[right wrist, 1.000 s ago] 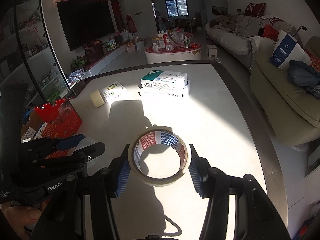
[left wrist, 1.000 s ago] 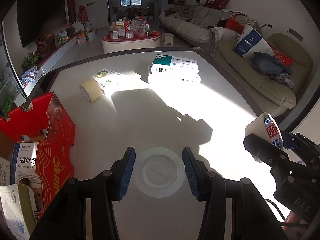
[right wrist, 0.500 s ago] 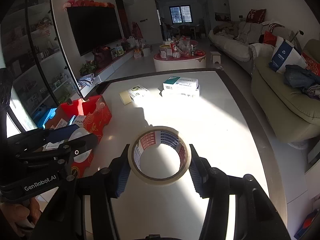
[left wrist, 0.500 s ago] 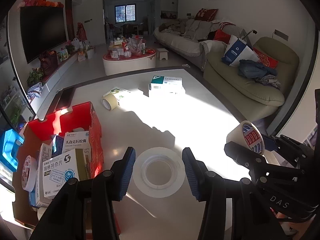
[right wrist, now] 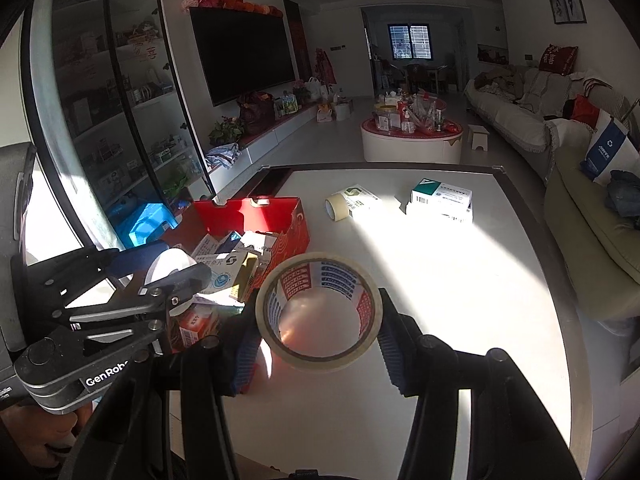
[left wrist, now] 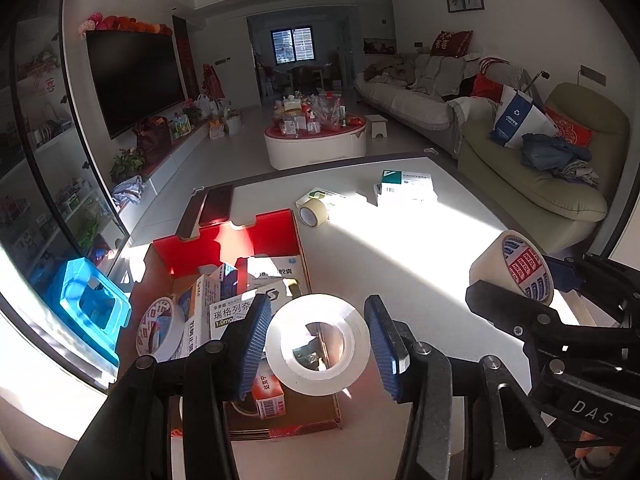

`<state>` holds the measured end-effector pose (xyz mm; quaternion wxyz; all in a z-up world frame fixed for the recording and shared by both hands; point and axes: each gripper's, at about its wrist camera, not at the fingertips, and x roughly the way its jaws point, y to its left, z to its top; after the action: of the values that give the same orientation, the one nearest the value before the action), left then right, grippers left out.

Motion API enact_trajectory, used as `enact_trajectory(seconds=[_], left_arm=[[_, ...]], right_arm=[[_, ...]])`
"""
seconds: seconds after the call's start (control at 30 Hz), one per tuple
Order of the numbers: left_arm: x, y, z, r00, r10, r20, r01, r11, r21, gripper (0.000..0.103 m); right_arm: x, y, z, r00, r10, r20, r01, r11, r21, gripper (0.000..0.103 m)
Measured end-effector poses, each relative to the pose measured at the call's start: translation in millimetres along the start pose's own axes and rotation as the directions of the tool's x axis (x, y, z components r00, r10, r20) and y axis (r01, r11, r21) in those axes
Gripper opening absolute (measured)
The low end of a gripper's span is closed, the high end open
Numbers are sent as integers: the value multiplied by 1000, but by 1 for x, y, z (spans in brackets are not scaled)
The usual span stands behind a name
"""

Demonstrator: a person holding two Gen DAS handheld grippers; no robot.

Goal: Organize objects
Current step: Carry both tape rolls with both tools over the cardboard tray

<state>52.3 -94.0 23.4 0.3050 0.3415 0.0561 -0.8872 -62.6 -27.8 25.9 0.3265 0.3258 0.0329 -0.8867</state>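
2 tape rolls (left wrist: 318, 344) (right wrist: 319, 316) above red box (left wrist: 256, 236)

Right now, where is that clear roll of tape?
The clear tape roll is held between the left gripper's fingers, above the red box's near right corner.

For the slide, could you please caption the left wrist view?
Left gripper holding a clear tape roll over the red cardboard box of medicine packets.
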Motion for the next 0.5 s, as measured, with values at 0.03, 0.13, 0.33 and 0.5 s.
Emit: enact_trajectory(seconds=[0.03, 0.13, 0.33, 0.5], left_arm=[[-2, 4, -2, 1000, 11, 0, -11, 1000, -6, 52], [-6, 19, -8, 999, 38, 1, -38, 999, -24, 52], [-11, 49, -18, 997, 74, -6, -74, 996, -59, 52], [-10, 71, -24, 996, 92, -22, -93, 992, -90, 52]], right_arm=[[1, 5, 2, 1000, 6, -1, -6, 1000, -12, 52], [3, 23, 5, 1000, 27, -6, -27, 999, -40, 52], [9, 56, 11, 998, 60, -17, -62, 993, -103, 52], [20, 78, 17, 995, 95, -32, -98, 986, -134, 52]])
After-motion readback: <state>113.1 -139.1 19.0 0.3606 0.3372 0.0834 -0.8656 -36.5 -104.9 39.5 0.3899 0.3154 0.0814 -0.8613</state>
